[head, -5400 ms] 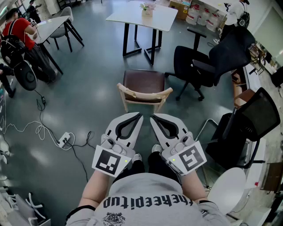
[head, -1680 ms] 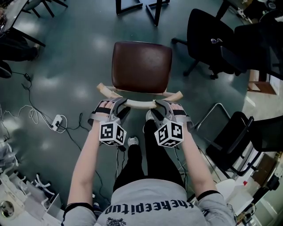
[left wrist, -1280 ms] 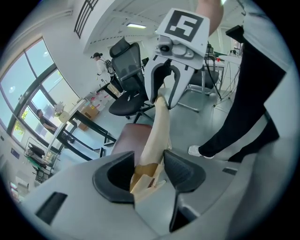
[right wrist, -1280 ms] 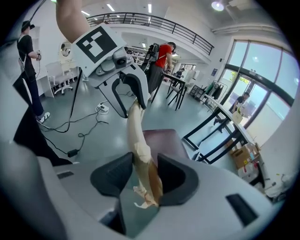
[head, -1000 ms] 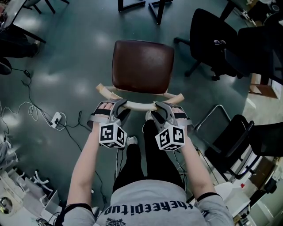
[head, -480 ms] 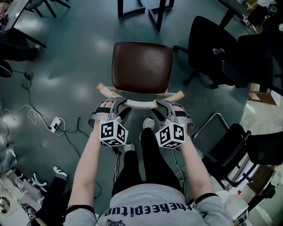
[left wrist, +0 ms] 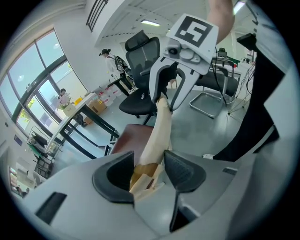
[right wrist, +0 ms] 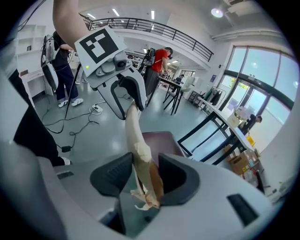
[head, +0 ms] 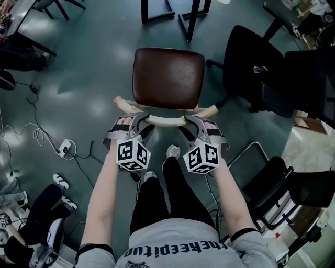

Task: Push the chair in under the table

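**A:** Why grab the chair (head: 167, 78) by its backrest rail (head: 165, 121)?

**B:** Steering, I guess. The left gripper (head: 138, 119) and right gripper (head: 190, 121) jaws both pinch it. The chair's on the floor, short of the table legs (head: 189, 21).

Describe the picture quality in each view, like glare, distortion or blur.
Head view: dim with a teal cast, soft glare patches on the floor, chair seat sharp. Left gripper view: heavy fisheye bending, dark round border, windows washed out, backrest rail soft near the lens. Right gripper view: same fisheye and border, ceiling light flaring.
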Action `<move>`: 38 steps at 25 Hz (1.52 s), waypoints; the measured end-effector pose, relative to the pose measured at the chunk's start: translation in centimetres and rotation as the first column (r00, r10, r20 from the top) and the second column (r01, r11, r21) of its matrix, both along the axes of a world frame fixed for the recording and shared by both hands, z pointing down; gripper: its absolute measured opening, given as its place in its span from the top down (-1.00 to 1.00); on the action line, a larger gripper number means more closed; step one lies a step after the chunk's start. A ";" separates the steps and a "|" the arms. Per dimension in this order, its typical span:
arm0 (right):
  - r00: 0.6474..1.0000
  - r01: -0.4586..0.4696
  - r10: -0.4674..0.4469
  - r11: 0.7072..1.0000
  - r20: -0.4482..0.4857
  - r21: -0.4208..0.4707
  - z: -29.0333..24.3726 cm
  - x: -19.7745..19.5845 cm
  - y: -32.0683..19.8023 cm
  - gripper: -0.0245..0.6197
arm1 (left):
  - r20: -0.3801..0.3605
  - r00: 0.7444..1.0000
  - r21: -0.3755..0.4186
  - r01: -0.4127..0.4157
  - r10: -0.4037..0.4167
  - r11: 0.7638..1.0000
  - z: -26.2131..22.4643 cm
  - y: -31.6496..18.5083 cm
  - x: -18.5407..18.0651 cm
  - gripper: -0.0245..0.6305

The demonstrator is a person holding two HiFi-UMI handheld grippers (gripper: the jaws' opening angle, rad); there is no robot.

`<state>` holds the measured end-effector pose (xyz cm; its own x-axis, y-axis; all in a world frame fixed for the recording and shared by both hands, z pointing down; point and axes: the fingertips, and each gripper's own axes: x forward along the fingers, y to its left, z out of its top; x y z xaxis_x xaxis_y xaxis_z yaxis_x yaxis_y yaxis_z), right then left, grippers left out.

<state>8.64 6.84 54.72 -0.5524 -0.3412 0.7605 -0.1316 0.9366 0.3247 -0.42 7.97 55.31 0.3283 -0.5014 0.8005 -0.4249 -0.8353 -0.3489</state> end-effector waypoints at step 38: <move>0.985 -0.169 0.170 0.985 -0.032 0.015 -0.3 -2.9 -11.0 0.31 | -0.104 0.985 0.033 -0.138 0.140 0.990 -0.6 -11.4 -2.9 0.27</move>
